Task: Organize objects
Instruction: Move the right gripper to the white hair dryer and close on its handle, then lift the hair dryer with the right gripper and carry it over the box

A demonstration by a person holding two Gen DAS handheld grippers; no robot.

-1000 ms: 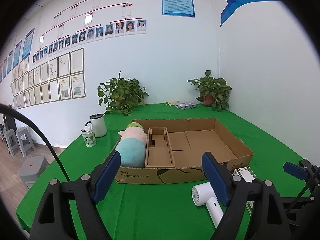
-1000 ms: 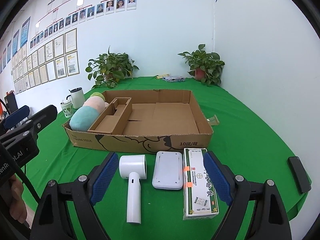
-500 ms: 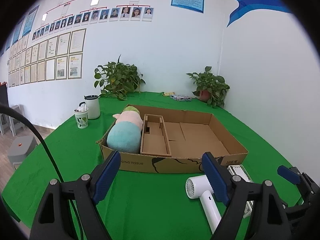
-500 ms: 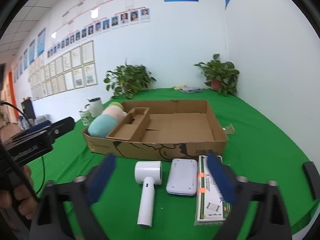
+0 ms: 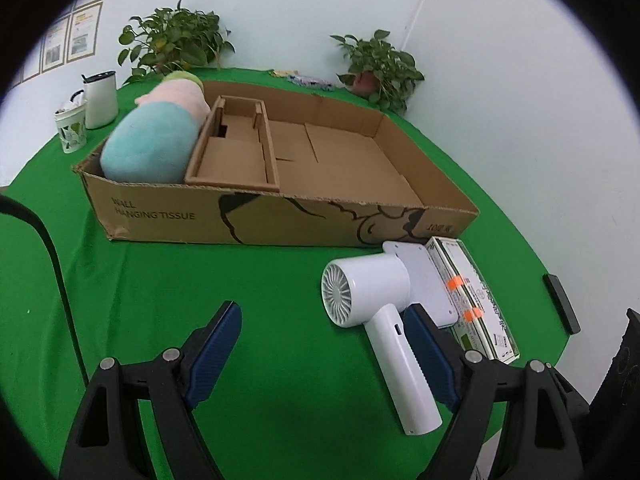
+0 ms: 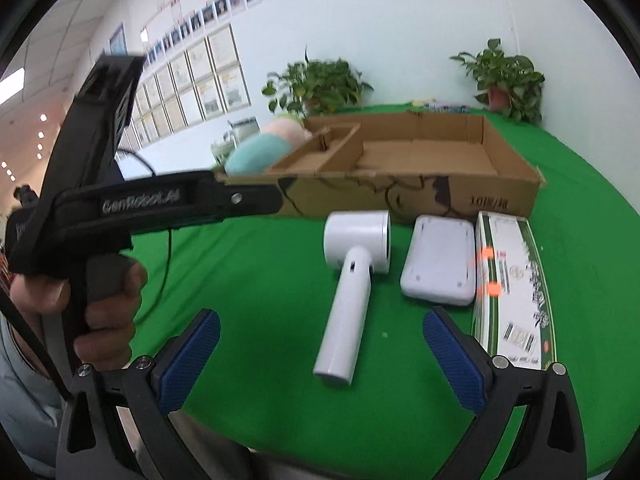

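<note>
A shallow brown cardboard tray box printed "WALL HANGING TISSUE" sits on the green cloth-covered table. At its left end lies a pastel plush toy with a teal body and pink head; beside that is a narrow cardboard insert with small compartments, and the rest of the floor is bare cardboard.

In front of the box, three items lie in a row on the cloth. The white handheld fan with a round grille rests on its side, handle pointing toward the cameras. Just right of it is a flat white rounded-rectangle device, partly hidden behind the fan head in the left wrist view. Touching or nearly touching that is a long green-and-white printed carton with orange tape tabs; its print is too blurred to read.

The left gripper is spread wide and holds nothing, its right pad just beside the fan's handle; whether it touches cannot be told. The right gripper is also wide apart and empty, the handle's end lying between its blue pads. In the right wrist view the left tool's black body is motion-blurred and covers part of the box's left end, with the left hand on its grip.

A small black flat object lies near the table's right edge.
</note>
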